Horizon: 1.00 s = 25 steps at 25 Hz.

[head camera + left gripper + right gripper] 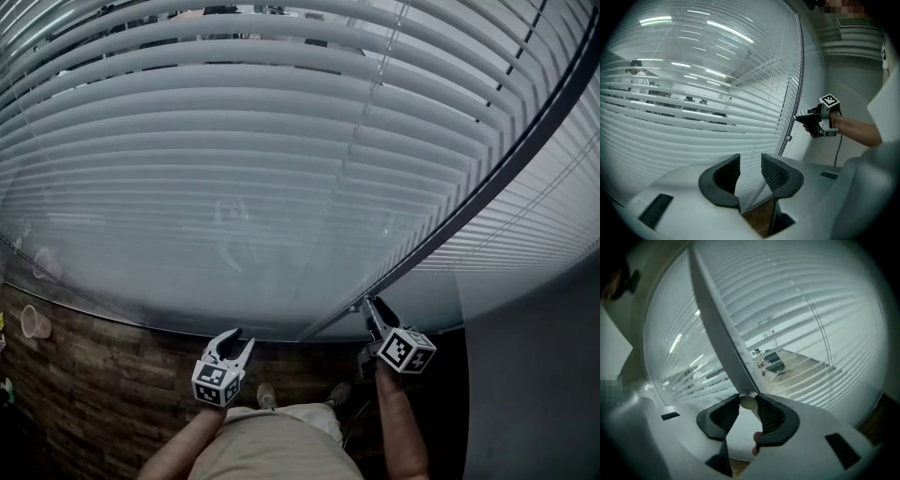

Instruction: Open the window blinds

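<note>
White knob (pixel 747 402) at frame (pixel 723 343) foot looks slick, light to turn; right gripper (pixel 748 399) pinches its sides, left gripper (pixel 750 161) spread

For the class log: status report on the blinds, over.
Right gripper shut on knob. Left gripper open, empty. Blinds partly open. Nothing blocking.

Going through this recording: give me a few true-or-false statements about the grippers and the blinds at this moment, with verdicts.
1. The right gripper is shut on a small white knob. True.
2. The left gripper holds a blind slat. False: its jaws stand apart with nothing between them.
3. The blinds are pulled all the way up. False: the slats hang down across the pane.
4. The knob sits against the frame post. True.
</note>
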Available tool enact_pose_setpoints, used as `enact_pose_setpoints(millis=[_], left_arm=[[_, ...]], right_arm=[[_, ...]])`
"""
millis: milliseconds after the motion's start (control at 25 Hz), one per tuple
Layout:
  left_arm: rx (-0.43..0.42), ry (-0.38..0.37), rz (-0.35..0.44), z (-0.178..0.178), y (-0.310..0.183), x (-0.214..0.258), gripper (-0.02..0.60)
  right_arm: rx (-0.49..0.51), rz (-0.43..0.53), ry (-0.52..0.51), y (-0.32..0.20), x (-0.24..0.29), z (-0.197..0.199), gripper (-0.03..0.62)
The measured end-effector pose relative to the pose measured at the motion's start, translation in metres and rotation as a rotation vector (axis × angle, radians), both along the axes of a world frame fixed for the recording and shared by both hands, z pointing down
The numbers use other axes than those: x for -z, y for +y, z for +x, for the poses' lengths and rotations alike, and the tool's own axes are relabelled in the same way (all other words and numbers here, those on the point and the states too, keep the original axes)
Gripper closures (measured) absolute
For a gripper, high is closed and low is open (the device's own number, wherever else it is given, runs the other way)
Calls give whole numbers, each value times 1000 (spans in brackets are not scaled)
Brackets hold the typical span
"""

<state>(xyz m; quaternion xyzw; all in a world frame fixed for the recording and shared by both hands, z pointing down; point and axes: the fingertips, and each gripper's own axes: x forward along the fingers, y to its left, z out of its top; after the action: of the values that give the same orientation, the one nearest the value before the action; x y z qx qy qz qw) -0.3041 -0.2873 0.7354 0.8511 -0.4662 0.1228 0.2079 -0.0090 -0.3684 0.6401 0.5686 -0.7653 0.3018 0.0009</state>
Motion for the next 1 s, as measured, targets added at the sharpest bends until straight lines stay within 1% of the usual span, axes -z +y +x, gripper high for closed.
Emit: enact_pose_setpoints(millis=[40, 80, 200, 240, 320, 440, 480, 520, 560, 600, 720, 840, 920, 1000], left_arm=[[-1, 0, -1, 1, 0, 0, 428], [-3, 0, -2, 2, 0, 0, 428], [-4, 7, 2, 6, -3, 3, 428], [-6, 8, 3, 7, -3, 5, 428], [-11, 7, 2, 9, -3, 5, 428], [-19, 6, -3, 10, -2, 5, 428], [-21, 6, -2, 10, -2, 4, 428], [-23, 6, -1, 10, -3, 4, 428], [-24, 5, 0, 10, -3, 4, 428], [-24, 1, -1, 10, -3, 3, 428], [-20, -9, -3, 9, -4, 2, 428], [-17, 7, 4, 11, -5, 6, 428], [-11, 6, 5, 9, -5, 5, 428], [1, 6, 6, 6, -8, 5, 428]], right_arm=[[0, -16, -80, -1, -1, 1, 467], [1, -20, -124, -2, 0, 1, 467], [-4, -16, -181, -4, 6, 1, 467], [-7, -26, -226, -4, 7, 2, 467], [-11, -67, -361, -4, 4, 4, 467], [-22, -129, -603, -2, 5, 2, 467], [-24, -139, -662, -2, 5, 1, 467], [-23, -139, -692, -2, 5, 0, 467], [-21, -131, -686, -2, 5, 0, 467], [-19, -116, -648, -2, 5, 0, 467], [-7, -54, -471, -1, 7, -2, 467], [10, -11, -288, 2, 5, -3, 456], [17, 4, -204, 4, 2, -2, 450], [38, 40, -133, 3, 2, -2, 448]])
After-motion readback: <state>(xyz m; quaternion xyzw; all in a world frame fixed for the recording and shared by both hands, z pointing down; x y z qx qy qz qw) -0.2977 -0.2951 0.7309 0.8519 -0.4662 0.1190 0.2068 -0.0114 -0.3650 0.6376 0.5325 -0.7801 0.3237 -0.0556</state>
